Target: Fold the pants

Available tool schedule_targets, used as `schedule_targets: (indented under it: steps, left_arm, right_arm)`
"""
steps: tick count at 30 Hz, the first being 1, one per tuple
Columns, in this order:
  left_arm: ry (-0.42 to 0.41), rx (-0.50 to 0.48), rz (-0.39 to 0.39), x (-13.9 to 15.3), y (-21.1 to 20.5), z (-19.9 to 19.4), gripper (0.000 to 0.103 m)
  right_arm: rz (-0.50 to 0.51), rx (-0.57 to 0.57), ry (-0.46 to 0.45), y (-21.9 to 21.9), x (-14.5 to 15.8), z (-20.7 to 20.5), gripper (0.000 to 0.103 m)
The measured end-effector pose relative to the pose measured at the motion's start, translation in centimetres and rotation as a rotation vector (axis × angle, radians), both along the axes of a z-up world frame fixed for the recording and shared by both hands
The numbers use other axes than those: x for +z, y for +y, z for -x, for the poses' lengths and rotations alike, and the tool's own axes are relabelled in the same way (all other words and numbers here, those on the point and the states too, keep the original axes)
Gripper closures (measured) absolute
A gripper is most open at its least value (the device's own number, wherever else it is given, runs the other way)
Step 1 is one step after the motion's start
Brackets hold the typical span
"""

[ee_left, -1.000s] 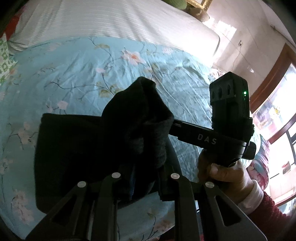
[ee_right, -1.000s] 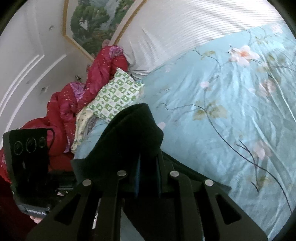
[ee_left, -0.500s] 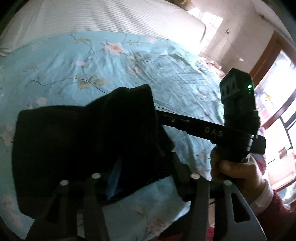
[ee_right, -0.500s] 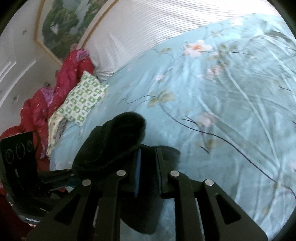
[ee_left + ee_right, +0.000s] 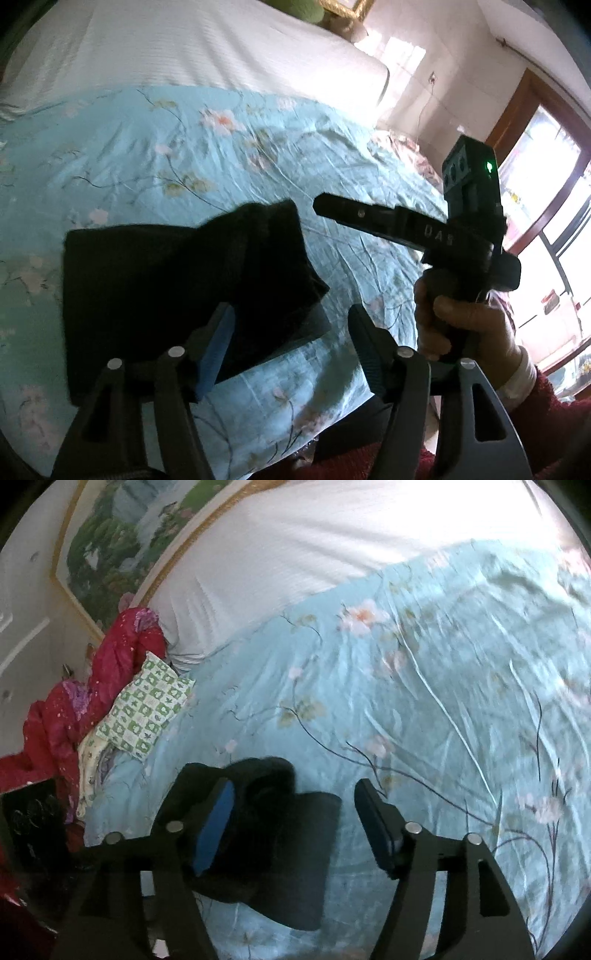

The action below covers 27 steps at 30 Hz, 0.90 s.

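Note:
The black pants (image 5: 159, 291) lie folded in a compact block on the light-blue floral bedspread (image 5: 207, 147), near the bed's front edge. They also show in the right wrist view (image 5: 280, 856). My left gripper (image 5: 291, 332) is open, its jaws wide apart just above the block's near right corner, holding nothing. My right gripper (image 5: 295, 819) is open too and empty, over the same corner. In the left wrist view the right gripper's body (image 5: 413, 229) points in from the right, held by a hand.
A white striped sheet (image 5: 192, 44) covers the far half of the bed. A green-and-white patterned pillow (image 5: 147, 709) and a red quilt (image 5: 74, 709) lie at the bed's left. A window (image 5: 546, 229) is at the right. A framed landscape picture (image 5: 122, 528) hangs behind the bed.
Both grippers were shut on a raised fold of the pants. They lowered it onto the block and opened. The pants now lie flat and the right gripper has drawn back.

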State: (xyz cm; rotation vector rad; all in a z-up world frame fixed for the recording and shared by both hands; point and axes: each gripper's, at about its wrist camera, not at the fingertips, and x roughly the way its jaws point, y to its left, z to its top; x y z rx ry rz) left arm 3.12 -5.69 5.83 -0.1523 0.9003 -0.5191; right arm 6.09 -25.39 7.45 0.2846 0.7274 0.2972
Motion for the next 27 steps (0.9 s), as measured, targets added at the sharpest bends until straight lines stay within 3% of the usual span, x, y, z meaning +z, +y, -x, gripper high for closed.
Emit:
schedule_targets:
  steps: [7, 10, 17, 27]
  left_arm:
    - [-0.031, 0.151, 0.007, 1.6, 5.3, -1.1, 0.028]
    - [-0.006, 0.219, 0.006, 1.3, 7.8, -2.1, 0.028]
    - [0.084, 0.341, 0.036, -1.3, 13.0, -4.4, 0.028]
    - [0.173, 0.366, 0.033, -5.3, 13.3, -6.3, 0.027]
  right_arm:
    - [0.188, -0.002, -0.069, 5.0, 2.1, -0.1, 0.033]
    - [0.264, -0.016, -0.068, 6.7, 1.9, -0.2, 0.027]
    - [0.239, -0.078, 0.017, 6.6, -0.6, -1.0, 0.024]
    - [0.3, -0.149, 0.081, 6.1, -2.8, -0.7, 0.024]
